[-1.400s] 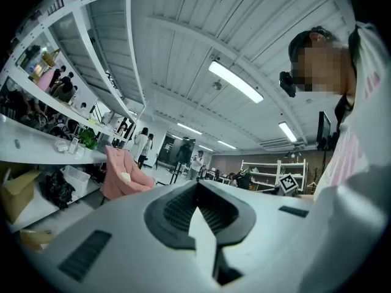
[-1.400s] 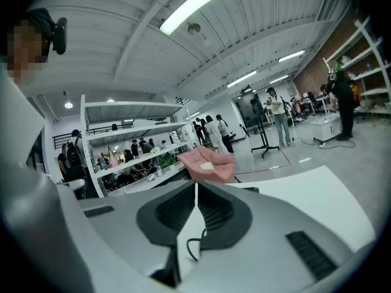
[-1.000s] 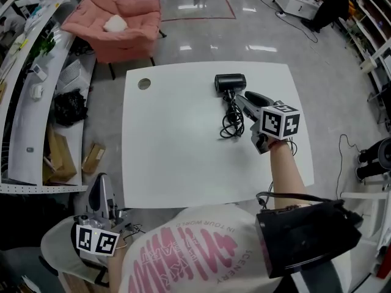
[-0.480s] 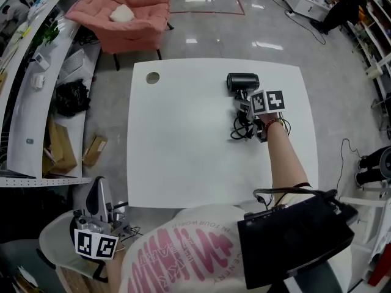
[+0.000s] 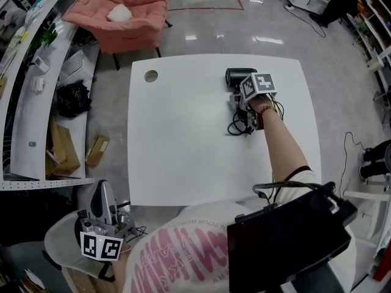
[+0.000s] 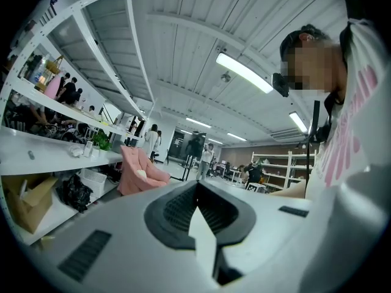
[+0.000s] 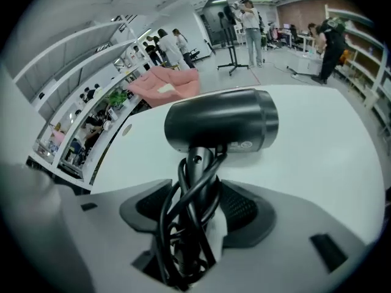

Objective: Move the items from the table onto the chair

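1. Hair dryer (image 5: 234, 77) lies on the far right part of the white table (image 5: 183, 157). Its black barrel sits crosswise and its handle points back toward the person.
2. Its black cord (image 5: 238, 127) is looped along the handle and bunches in a loose tangle on the tabletop just below it.
3. The right gripper (image 5: 242, 104) reaches out over the table and tilts steeply down onto the dryer, its marker cube uppermost.
4. In the right gripper view, the gripper (image 7: 198, 221) has its jaws apart on either side of the handle and the wrapped cord (image 7: 183, 224). The jaws have just been closing in. The pads sit very near the cord loops but show no firm press on them. The dryer barrel (image 7: 220, 124) lies just beyond the jaw tips.
5. The left gripper (image 5: 101, 194) hangs low at the person's left side, off the table and well apart from the dryer. In its own view the gripper (image 6: 197, 221) points level with its jaws together and nothing between them.
6. The pink chair (image 5: 131, 26) stands beyond the table's far left corner, with a white lump (image 5: 119, 13) on its seat.
7. A small round grey spot (image 5: 151, 75) marks the tabletop near that same corner.
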Demonstrator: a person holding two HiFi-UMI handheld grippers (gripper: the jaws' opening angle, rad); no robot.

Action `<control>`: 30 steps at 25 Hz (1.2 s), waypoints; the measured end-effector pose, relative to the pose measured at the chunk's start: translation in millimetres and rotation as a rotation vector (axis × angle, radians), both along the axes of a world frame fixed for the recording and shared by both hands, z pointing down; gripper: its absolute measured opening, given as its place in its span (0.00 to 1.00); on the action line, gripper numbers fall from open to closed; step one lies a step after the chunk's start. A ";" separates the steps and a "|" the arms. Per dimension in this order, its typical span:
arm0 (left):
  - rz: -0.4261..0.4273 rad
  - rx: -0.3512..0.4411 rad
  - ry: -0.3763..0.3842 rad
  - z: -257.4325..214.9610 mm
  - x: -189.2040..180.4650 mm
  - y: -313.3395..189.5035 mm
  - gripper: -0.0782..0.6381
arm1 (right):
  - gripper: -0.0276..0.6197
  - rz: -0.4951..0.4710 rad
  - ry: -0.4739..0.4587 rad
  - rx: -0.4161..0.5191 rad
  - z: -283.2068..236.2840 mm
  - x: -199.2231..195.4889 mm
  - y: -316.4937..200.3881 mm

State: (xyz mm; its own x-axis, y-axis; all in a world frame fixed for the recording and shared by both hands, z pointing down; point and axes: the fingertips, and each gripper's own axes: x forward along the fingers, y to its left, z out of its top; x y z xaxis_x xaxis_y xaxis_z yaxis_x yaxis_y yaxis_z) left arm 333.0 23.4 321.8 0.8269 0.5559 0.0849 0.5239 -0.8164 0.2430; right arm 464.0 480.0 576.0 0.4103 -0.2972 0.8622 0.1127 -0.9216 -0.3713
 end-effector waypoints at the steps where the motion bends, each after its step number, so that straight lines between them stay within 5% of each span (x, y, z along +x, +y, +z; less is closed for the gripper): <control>1: -0.001 0.000 0.003 -1.2 -1.3 2.6 0.12 | 0.44 0.025 0.001 0.018 -0.2 0.4 1.4; 10: -0.036 -0.001 0.040 -22.5 -26.5 29.1 0.12 | 0.39 0.100 0.076 0.117 -21.5 -29.5 17.4; 15: -0.107 -0.034 -0.009 -15.1 -32.5 41.4 0.12 | 0.39 0.068 0.185 0.187 -58.7 -35.0 10.6; 20: -0.178 -0.083 -0.045 -15.9 -58.4 63.6 0.12 | 0.39 -0.043 0.320 0.216 -113.3 -40.8 -10.6; 26: -0.358 -0.104 0.045 -40.6 -111.0 79.5 0.12 | 0.39 -0.226 0.600 0.431 -197.1 -54.8 -50.5; 30: -0.462 -0.112 0.075 -50.1 -145.4 66.8 0.12 | 0.39 -0.345 0.700 0.526 -236.9 -69.2 -86.6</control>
State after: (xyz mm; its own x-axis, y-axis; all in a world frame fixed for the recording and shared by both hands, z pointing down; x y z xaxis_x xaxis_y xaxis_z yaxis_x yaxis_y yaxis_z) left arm 187.7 90.2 271.8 0.9910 0.1315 -0.0238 0.1322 -0.9389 0.3179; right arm 394.8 393.4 339.1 0.6010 -0.7802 0.1733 -0.5420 -0.5573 -0.6290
